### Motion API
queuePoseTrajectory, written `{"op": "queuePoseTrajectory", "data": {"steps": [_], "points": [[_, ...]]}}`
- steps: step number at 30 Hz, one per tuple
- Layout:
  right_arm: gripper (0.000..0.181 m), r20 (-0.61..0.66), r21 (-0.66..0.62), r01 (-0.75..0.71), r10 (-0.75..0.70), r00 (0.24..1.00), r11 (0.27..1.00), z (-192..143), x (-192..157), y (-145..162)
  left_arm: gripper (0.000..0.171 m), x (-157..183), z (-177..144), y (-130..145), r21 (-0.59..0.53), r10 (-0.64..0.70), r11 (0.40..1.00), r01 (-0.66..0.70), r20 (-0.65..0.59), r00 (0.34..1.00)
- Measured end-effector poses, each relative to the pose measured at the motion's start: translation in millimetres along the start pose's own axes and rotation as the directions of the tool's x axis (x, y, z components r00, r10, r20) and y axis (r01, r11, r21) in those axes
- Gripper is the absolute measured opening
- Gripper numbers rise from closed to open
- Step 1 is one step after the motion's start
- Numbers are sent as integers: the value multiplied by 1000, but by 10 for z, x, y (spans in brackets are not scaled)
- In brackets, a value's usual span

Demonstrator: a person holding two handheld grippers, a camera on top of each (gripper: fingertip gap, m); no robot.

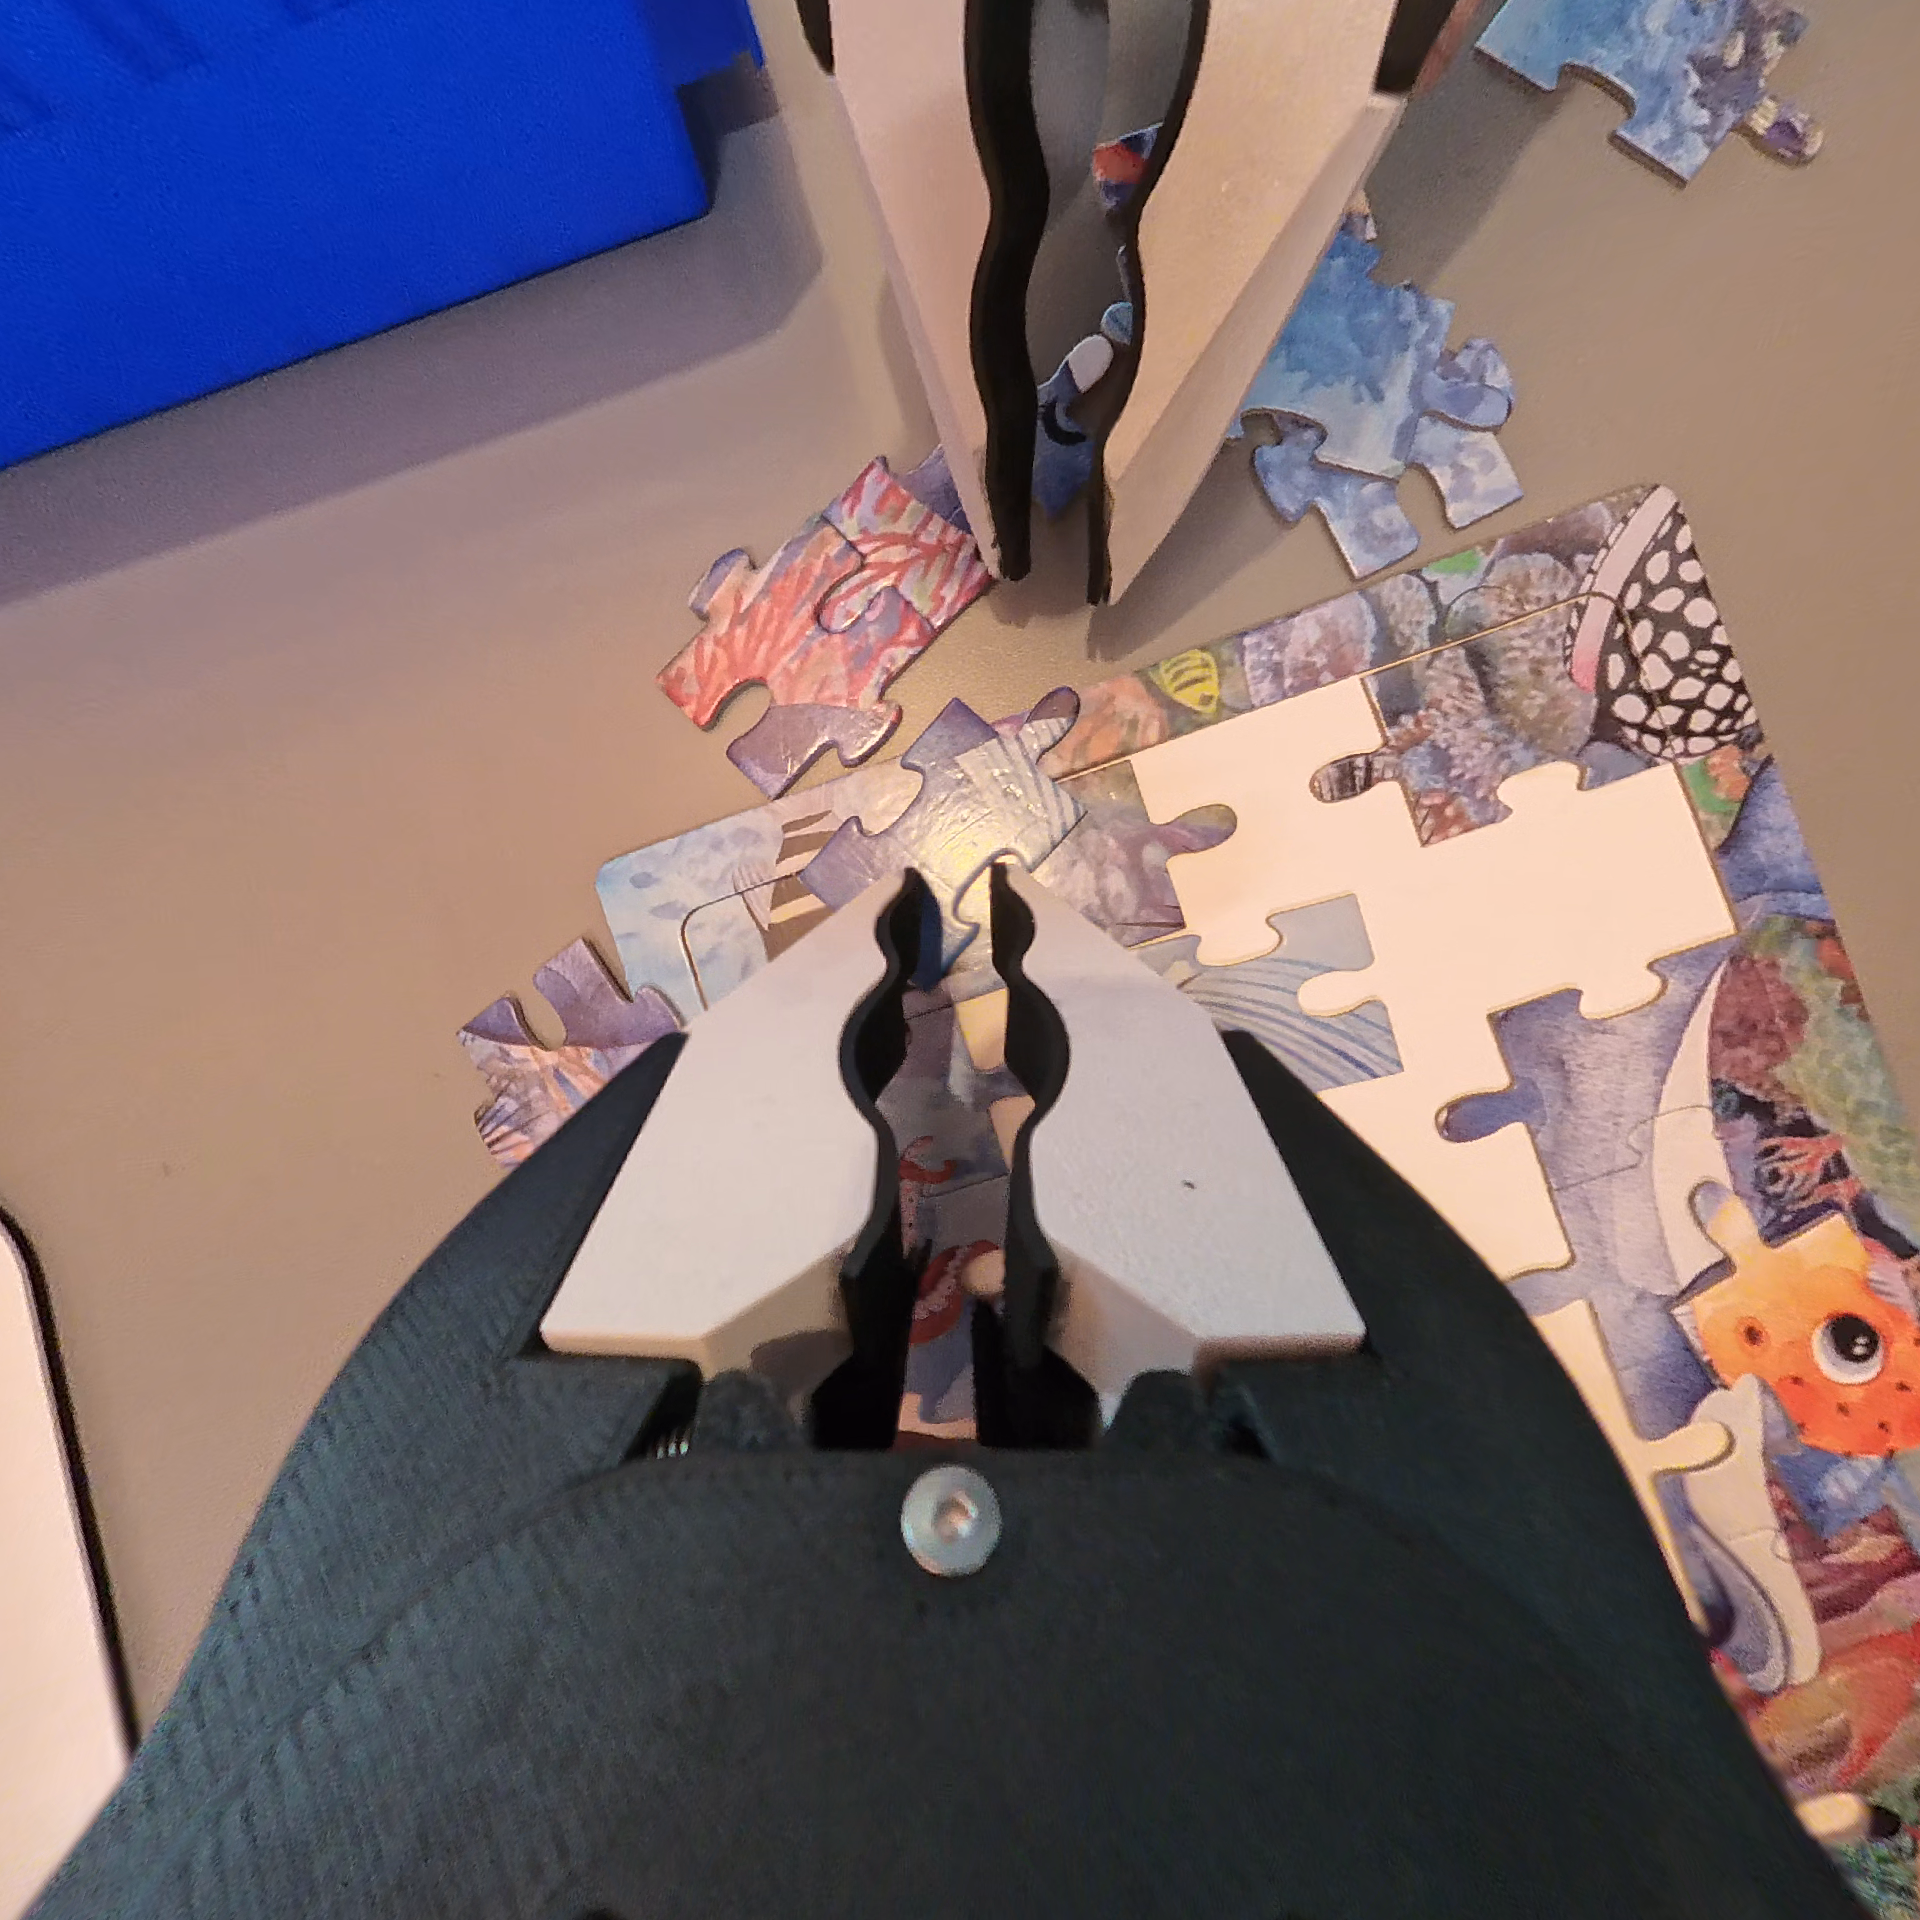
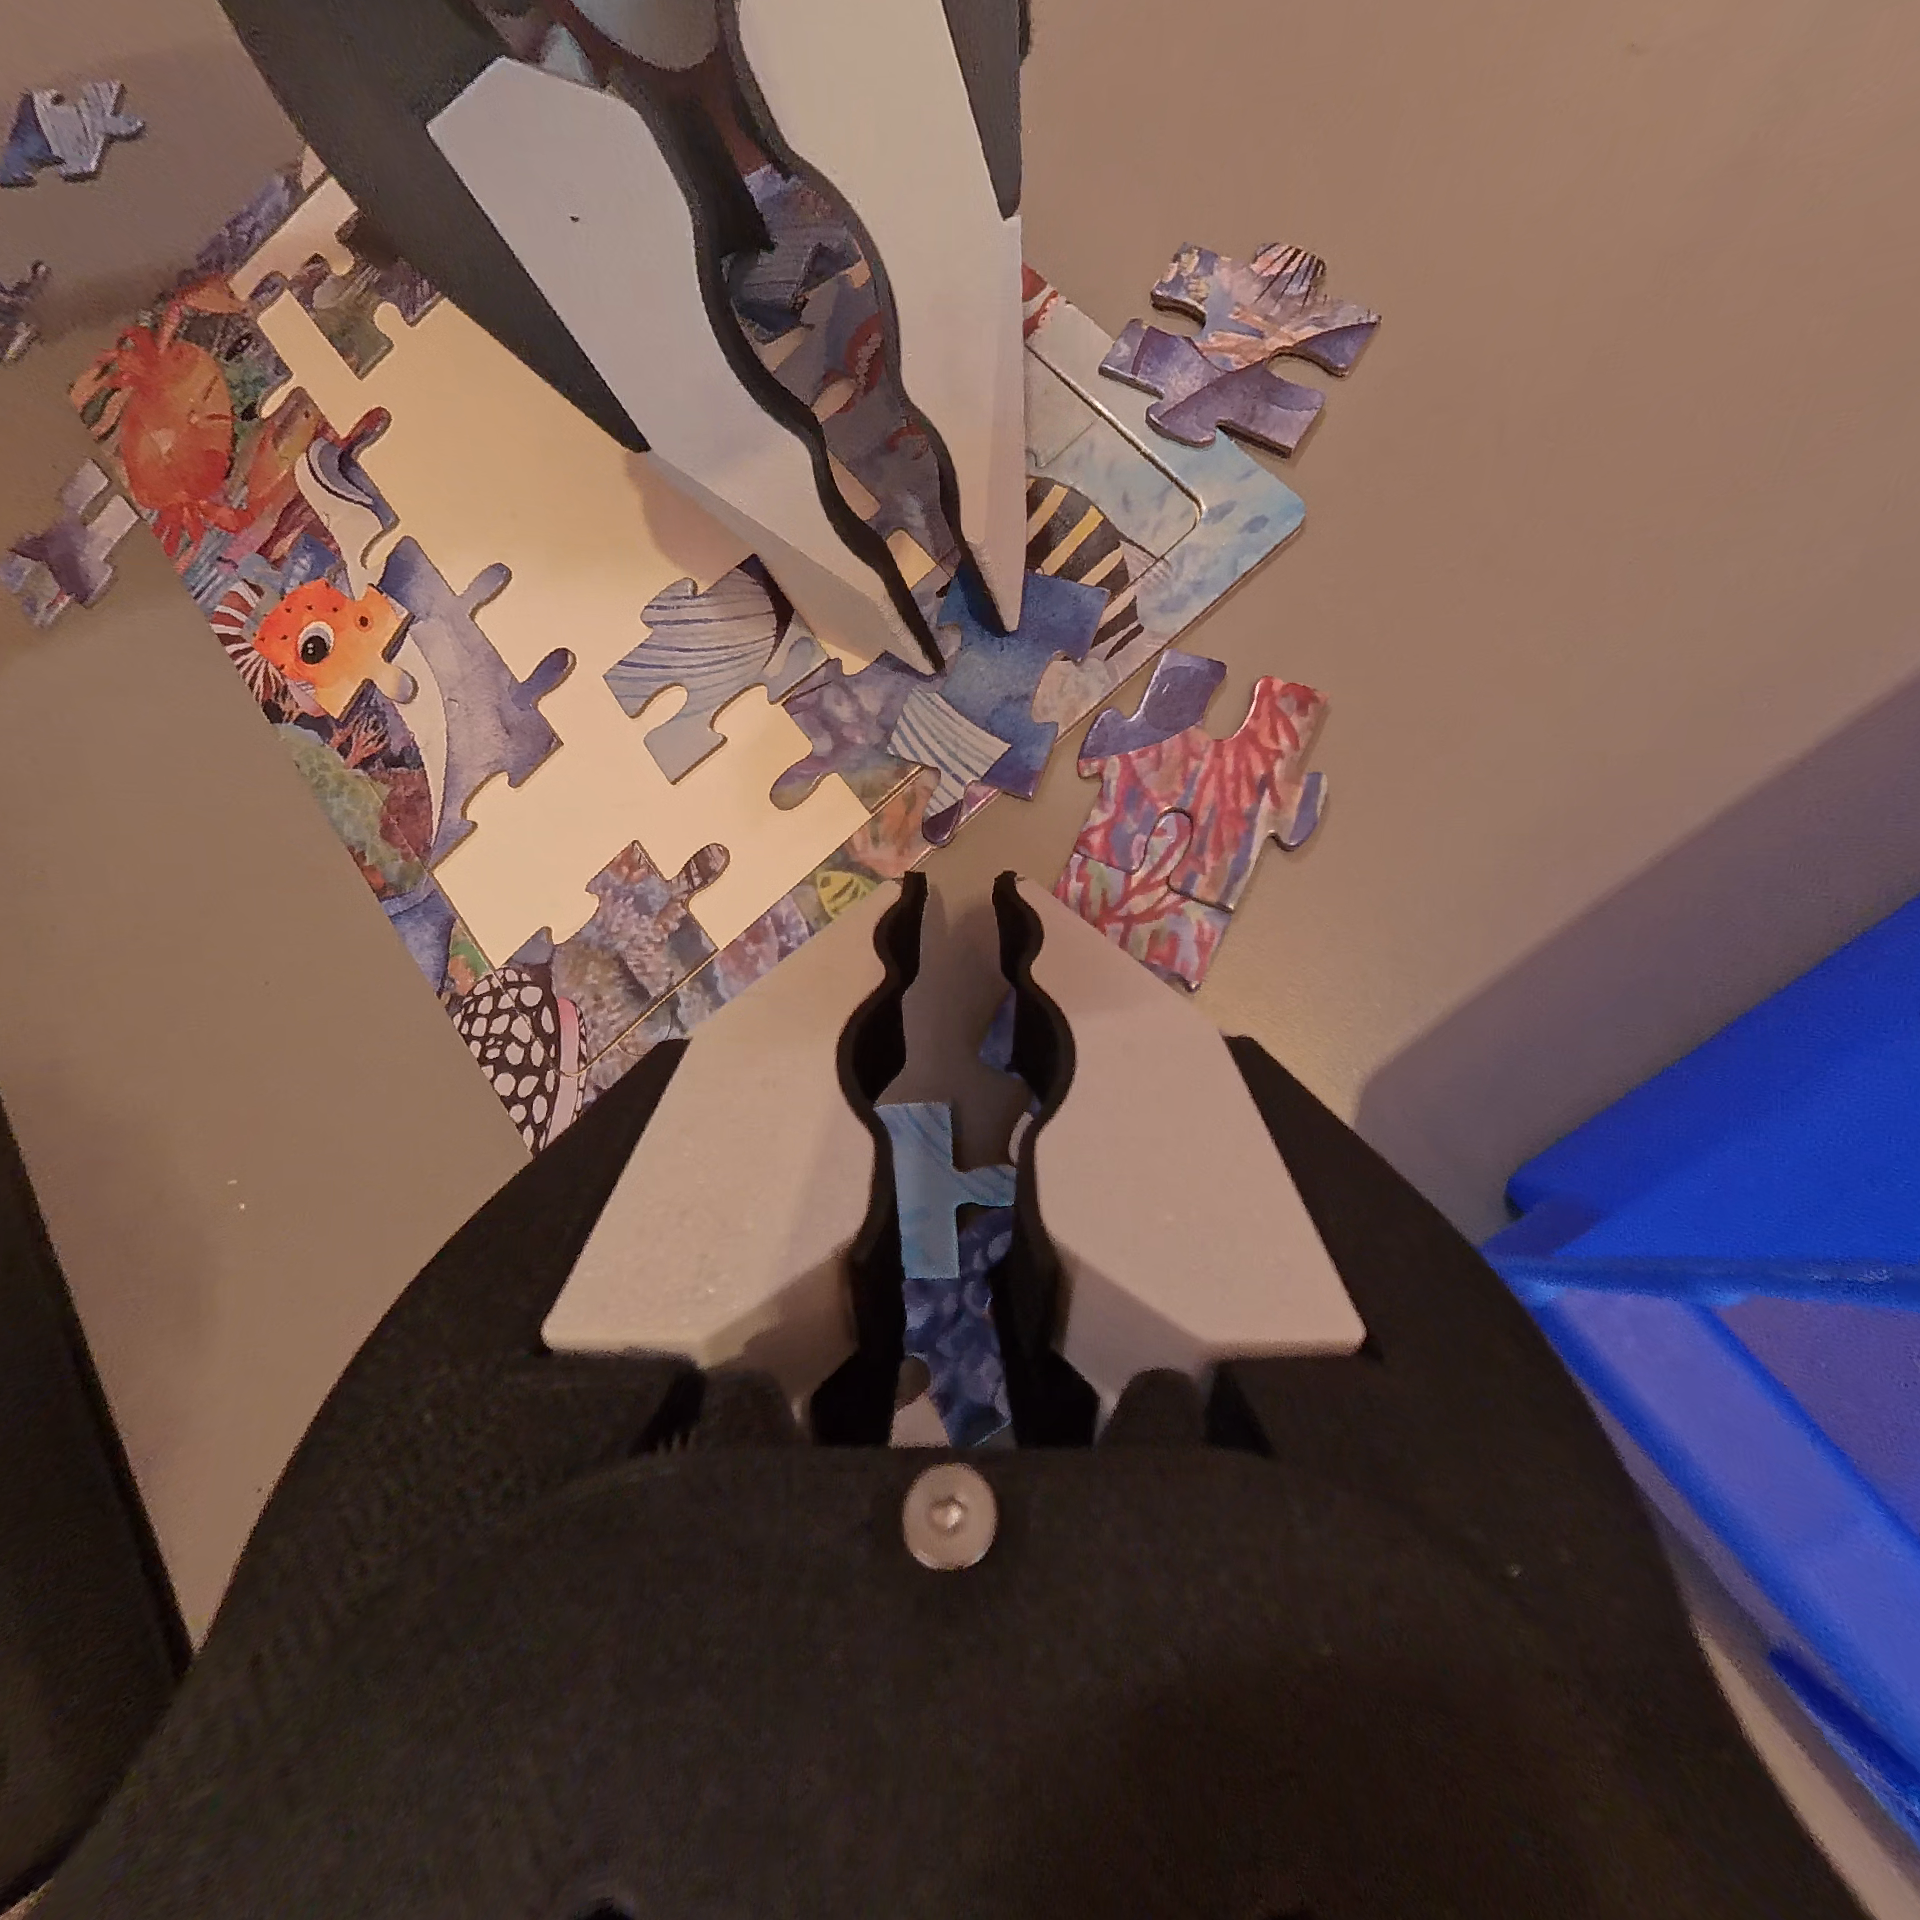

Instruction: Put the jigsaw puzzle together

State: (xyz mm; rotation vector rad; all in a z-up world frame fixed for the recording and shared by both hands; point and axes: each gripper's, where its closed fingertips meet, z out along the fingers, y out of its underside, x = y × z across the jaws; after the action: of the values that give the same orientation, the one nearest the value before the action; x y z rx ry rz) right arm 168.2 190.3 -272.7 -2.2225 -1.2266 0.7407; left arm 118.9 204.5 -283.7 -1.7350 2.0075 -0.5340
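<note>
Puzzle tray lies flat on the grey table, partly filled: pieces line its border and the cream centre is bare. In the left view its long axis runs from near-left to far-right; the striped-fish corner points toward the loose pieces. Left gripper has its tips on a blue piece at the tray's edge near that corner. The jaws stand slightly apart, a narrow gap between them; whether they pinch the piece or only press on it, cannot tell. The blue piece sits askew, overlapping the tray border, not seated, one tab pointing out toward the coral pieces. Right gripper hovers just off the tray edge, tips down over bare table, jaws slightly parted with nothing between the tips. A joined coral pair lies just beside the tray, touching nothing else. A purple piece lies off the striped-fish corner. More light-blue pieces lie behind the right gripper. Blue bin stands well apart from the tray.
</note>
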Motion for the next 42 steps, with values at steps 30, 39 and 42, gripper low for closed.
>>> {"op": "queuePoseTrajectory", "data": {"steps": [30, 39, 42], "points": [[12, -62, -20, 47, -48, 997, 999, 186, 7, -24, 49, 362, -61, 80, -19, -86, 996, 85, -51, 995], [13, -71, -21, 47, -48, 996, 999, 177, 30, -20, 44, 538, -93, 63, -20, -35, 999, 33, -80, 996], [17, -75, -24, 51, -53, 996, 998, 175, 28, -21, 47, 486, -171, 53, -3, -43, 999, 43, -61, 997]]}}
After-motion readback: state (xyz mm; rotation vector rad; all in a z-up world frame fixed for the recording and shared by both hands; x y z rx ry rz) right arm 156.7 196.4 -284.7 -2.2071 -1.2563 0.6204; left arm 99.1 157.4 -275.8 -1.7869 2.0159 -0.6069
